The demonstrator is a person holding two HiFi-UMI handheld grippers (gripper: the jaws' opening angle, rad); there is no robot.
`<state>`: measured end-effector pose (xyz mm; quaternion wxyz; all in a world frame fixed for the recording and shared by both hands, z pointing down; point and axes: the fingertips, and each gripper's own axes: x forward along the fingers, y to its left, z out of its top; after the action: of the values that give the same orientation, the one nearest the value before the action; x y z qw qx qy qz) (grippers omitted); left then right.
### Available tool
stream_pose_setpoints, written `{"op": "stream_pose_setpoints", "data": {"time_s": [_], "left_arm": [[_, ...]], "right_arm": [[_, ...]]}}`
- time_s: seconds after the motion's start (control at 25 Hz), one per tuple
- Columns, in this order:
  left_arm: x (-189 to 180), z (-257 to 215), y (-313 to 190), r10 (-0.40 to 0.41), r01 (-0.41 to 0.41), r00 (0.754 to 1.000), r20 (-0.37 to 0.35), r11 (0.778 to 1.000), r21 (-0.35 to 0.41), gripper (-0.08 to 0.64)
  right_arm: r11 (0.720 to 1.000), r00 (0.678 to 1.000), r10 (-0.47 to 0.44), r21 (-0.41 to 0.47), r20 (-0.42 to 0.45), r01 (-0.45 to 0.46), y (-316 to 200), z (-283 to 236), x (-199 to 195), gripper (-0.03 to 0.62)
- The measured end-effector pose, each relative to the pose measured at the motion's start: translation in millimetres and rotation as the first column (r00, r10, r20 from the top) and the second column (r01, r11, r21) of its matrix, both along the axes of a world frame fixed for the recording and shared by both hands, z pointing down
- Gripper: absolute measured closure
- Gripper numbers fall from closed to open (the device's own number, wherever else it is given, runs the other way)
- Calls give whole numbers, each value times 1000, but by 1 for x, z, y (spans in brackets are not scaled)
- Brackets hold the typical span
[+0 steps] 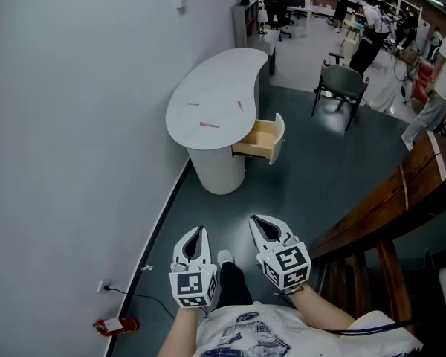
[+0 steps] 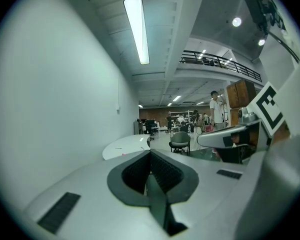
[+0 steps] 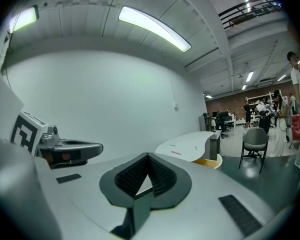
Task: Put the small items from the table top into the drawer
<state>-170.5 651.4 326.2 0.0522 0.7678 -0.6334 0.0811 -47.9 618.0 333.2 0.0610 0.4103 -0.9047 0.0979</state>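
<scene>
Dark green floor [image 1: 312,177]: a wide stretch lies between the person and the work. Judging from that gap, the walk comes first, and the grey chair [image 1: 342,84] stands near the path.

White kidney-shaped tabletop [image 1: 215,80]: smooth and rimless, set against the wall. A nudged item could skid over the edge.

Open wooden drawer with white front [image 1: 259,138]: it juts out from under the tabletop's right side. A hip or a gripper could knock it in on approach, and an item let go too early would land on the floor beside it.

Left gripper [image 1: 197,233]: jaws together with nothing between them, held low by the person's body.

Right gripper [image 1: 260,222]: jaws likewise together and empty. Both must be spread before any pick, or they will only push the item along.

Small pink items: a longer strip [image 1: 209,125] near the front edge, a short one [image 1: 240,105] and a tiny one [image 1: 193,104], all lying on the tabletop well apart. They look thin and flat, so the jaws may slip off them.
</scene>
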Motion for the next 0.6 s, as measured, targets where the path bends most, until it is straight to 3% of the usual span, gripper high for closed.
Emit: {"op": "stream_pose_setpoints", "data": {"time_s": [0.6], "left_arm": [[-66, 11, -192, 38, -39, 999, -14, 998, -46, 526]], "right_arm": [[997, 999, 35, -66, -22, -36, -184, 17, -65, 571]]}}
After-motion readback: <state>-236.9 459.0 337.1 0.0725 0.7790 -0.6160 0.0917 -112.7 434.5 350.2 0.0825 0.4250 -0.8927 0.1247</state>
